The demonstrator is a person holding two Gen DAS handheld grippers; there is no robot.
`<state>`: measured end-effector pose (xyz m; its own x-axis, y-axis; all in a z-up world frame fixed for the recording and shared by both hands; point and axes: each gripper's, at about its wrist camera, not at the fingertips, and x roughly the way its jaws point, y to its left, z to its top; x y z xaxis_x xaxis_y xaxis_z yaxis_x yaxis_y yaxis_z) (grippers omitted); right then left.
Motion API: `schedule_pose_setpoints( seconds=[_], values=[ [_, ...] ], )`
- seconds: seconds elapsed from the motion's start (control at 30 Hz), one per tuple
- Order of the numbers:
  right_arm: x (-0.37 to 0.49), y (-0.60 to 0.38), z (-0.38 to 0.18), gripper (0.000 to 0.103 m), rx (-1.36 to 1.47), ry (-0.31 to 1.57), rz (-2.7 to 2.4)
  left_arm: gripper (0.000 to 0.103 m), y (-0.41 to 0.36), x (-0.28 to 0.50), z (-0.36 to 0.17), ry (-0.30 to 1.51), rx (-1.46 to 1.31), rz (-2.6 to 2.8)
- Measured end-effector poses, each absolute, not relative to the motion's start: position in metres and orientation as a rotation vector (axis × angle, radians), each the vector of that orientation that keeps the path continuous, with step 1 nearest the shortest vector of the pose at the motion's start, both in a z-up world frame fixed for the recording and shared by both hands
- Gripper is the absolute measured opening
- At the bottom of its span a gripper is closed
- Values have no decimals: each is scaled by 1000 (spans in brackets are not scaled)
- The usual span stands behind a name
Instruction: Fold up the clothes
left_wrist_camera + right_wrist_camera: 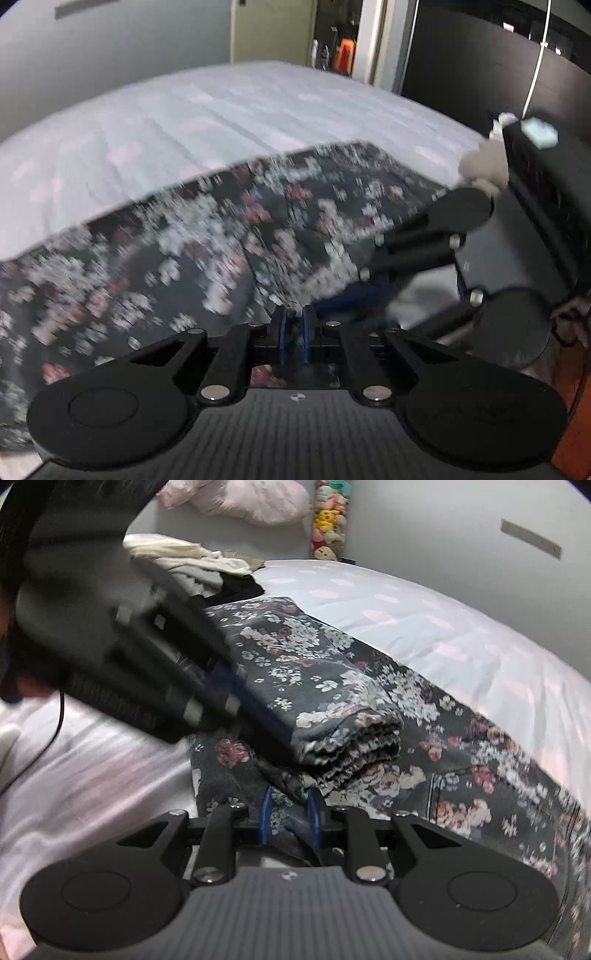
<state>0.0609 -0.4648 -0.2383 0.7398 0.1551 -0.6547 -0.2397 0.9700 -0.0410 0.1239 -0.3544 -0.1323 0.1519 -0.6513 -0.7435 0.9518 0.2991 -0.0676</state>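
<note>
Both grippers' fingers (pixel 265 814) pinch the floral garment (pixel 369 709); losing either hold unrolls the fold at twelve o'clock.

Two tools: left (pixel 293 325), right (pixel 290 812). One floral garment (pixel 369 709), one bed (pixel 443 627), one clothes pile (pixel 192 561).
</note>
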Motion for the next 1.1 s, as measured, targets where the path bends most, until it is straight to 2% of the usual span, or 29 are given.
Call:
schedule_pose_setpoints(
  seconds=[0.17,0.27,0.3,0.43,0.6,0.7,0.77,0.83,0.93,1.1],
  values=[
    [55,-488,-233,24,-6,724,162,6,-356,122,-144,826,490,-1232],
    [55,-510,-231,26,196,699,131,6,-357,124,-147,843,468,-1214],
    [57,-516,-230,29,275,685,124,6,-358,124,-147,845,459,-1209],
    [69,-528,-236,54,544,680,122,6,-357,115,-138,799,499,-1204],
    [79,-546,-254,59,851,718,59,6,-344,111,-135,803,492,-1161],
    [86,-550,-259,58,923,724,32,8,-332,114,-135,824,470,-1115],
    [94,-552,-262,54,960,732,18,11,-320,117,-133,833,459,-1086],
    [102,-554,-266,46,1004,738,7,13,-307,121,-129,836,448,-1058],
    [109,-556,-266,39,1040,743,-20,15,-286,127,-123,841,430,-997],
    [111,-541,-245,23,898,750,-74,16,-249,139,-115,838,390,-857]
  ],
)
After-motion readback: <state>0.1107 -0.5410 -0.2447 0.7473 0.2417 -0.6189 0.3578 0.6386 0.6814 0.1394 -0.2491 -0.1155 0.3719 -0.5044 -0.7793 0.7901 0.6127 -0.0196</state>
